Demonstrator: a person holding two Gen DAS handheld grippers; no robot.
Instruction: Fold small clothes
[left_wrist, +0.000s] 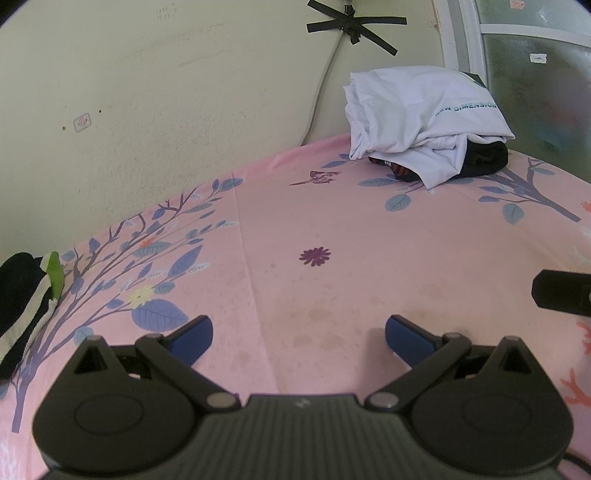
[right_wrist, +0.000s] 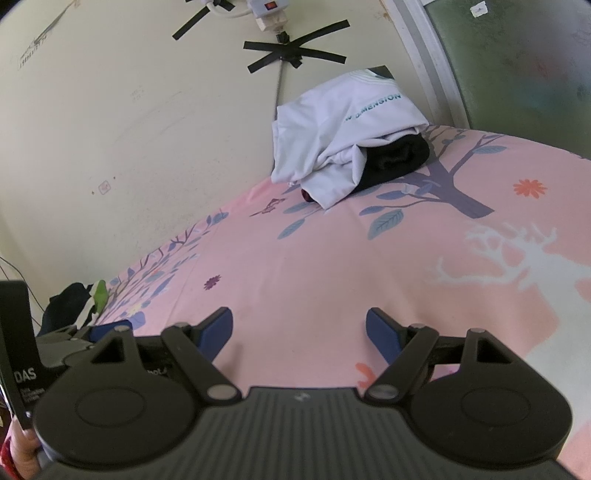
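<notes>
A crumpled white shirt (left_wrist: 421, 118) with teal lettering lies over dark clothes (left_wrist: 484, 157) at the far end of the pink floral bed sheet (left_wrist: 332, 221), near the wall. The same pile shows in the right wrist view: white shirt (right_wrist: 343, 140) over a black garment (right_wrist: 399, 155). A dark garment with white stripes and a green part (left_wrist: 26, 295) lies at the left edge of the bed; it also shows in the right wrist view (right_wrist: 81, 299). My left gripper (left_wrist: 299, 336) is open and empty above the bare sheet. My right gripper (right_wrist: 299, 332) is open and empty too, well short of the pile.
A cream wall (left_wrist: 166, 92) with a taped cable (left_wrist: 351, 26) runs along the bed's far side. A frosted window (left_wrist: 535, 74) stands behind the pile. A power strip (right_wrist: 266, 11) hangs on the wall. The left gripper's body (right_wrist: 74, 343) shows left of my right one.
</notes>
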